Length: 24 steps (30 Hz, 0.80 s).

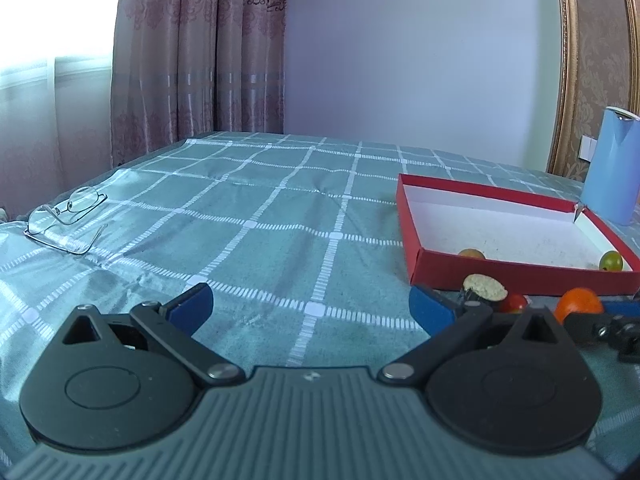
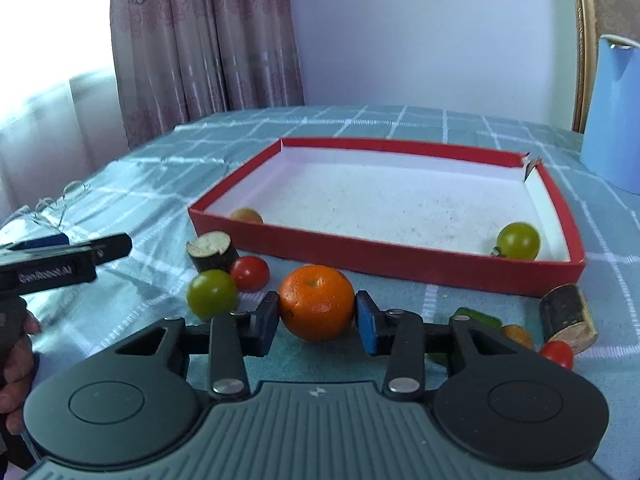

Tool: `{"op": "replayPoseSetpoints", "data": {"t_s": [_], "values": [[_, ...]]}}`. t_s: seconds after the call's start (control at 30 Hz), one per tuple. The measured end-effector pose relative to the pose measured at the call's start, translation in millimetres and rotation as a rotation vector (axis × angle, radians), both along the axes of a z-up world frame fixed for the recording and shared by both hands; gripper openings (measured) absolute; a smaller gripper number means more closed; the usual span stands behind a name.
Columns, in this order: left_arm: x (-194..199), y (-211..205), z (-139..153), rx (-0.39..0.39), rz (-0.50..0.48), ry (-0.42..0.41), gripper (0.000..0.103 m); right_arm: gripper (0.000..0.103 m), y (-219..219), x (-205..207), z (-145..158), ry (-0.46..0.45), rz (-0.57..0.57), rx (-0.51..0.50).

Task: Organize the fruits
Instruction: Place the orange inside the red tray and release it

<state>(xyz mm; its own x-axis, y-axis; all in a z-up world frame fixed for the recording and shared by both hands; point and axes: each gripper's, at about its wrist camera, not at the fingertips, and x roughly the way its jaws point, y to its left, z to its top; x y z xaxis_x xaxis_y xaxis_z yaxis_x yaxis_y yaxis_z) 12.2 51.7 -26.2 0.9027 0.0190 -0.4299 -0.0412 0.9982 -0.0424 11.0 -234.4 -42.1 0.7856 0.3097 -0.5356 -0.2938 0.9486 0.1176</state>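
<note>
the right gripper (image 2: 317, 314) is closed on the orange (image 2: 316, 307), pads at its widest sides, on the cloth (image 2: 280, 128) just before the red box (image 2: 384, 254); it looks firm, round and a little slippery, while the left gripper (image 1: 311, 300) stands open and empty.
</note>
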Motion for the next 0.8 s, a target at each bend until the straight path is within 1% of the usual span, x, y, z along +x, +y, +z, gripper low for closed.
{"op": "replayPoseSetpoints", "data": {"t_s": [0.1,0.17,0.23,0.3,0.4,0.47,0.57,0.63,0.7,0.8], "values": [[0,-1,0,0.008,0.001,0.001,0.103,0.040,-7,-7,16,-0.055,-0.015,0.011],[-1,-3,0,0.019,0.001,-0.001,0.103,0.040,-16,-3,31,-0.092,-0.042,0.027],[-1,-5,1,0.030,0.002,-0.004,0.103,0.040,-24,9,43,-0.103,-0.067,0.043],[-2,-6,1,0.035,-0.001,-0.007,0.103,0.040,-30,30,46,-0.085,-0.085,0.038],[-2,-5,1,0.036,-0.006,-0.009,0.103,0.040,-36,60,39,-0.033,-0.114,0.030],[-2,-5,0,0.035,-0.015,-0.008,0.103,0.040,-36,75,31,-0.008,-0.129,0.007],[-1,-5,0,0.034,-0.032,-0.007,0.103,0.042,-34,84,20,0.009,-0.148,-0.025],[-1,-7,0,0.040,-0.041,-0.005,0.103,0.042,-33,90,13,0.041,-0.150,-0.044],[-1,-8,1,0.048,-0.045,-0.010,0.103,0.045,-34,91,10,0.041,-0.165,-0.053],[-8,-14,3,0.080,-0.061,-0.039,0.103,0.047,-41,73,20,-0.016,-0.165,-0.034]]}}
